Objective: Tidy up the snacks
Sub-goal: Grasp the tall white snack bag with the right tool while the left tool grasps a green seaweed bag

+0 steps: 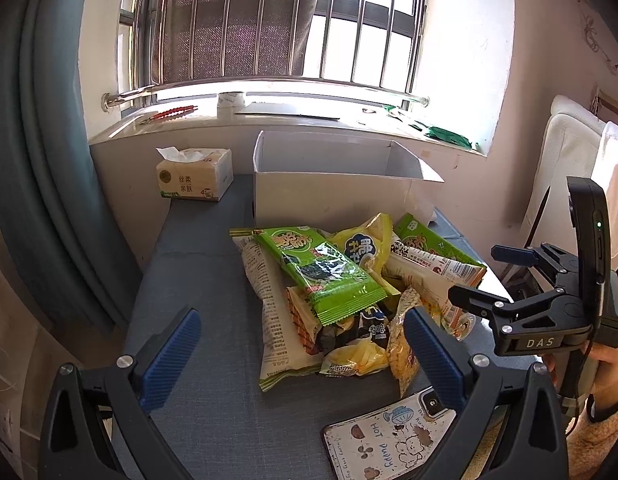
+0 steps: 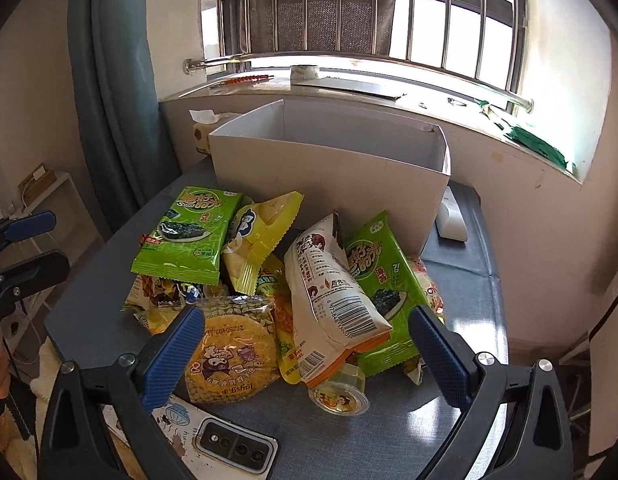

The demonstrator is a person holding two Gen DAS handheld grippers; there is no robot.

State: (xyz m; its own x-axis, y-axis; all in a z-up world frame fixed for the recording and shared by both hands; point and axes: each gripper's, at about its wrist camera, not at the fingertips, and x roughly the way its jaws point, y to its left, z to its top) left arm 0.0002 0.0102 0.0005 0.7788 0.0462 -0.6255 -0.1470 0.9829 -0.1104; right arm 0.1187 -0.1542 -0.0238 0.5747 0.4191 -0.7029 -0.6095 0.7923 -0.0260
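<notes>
A tissue pack (image 1: 195, 174) sits at the desk's (image 1: 197, 400) far left corner; beside it an open cardboard box (image 1: 333, 196) at the far edge looks empty, though its floor is hidden. In front of it, mid-desk, the snacks (image 1: 341, 296) lie heaped, none sorted yet. The left gripper (image 1: 301, 360) and right gripper (image 2: 305, 356) hover over the near edge, jaws spread wide, holding nothing. A phone (image 1: 393, 436) lies at the near edge.
</notes>
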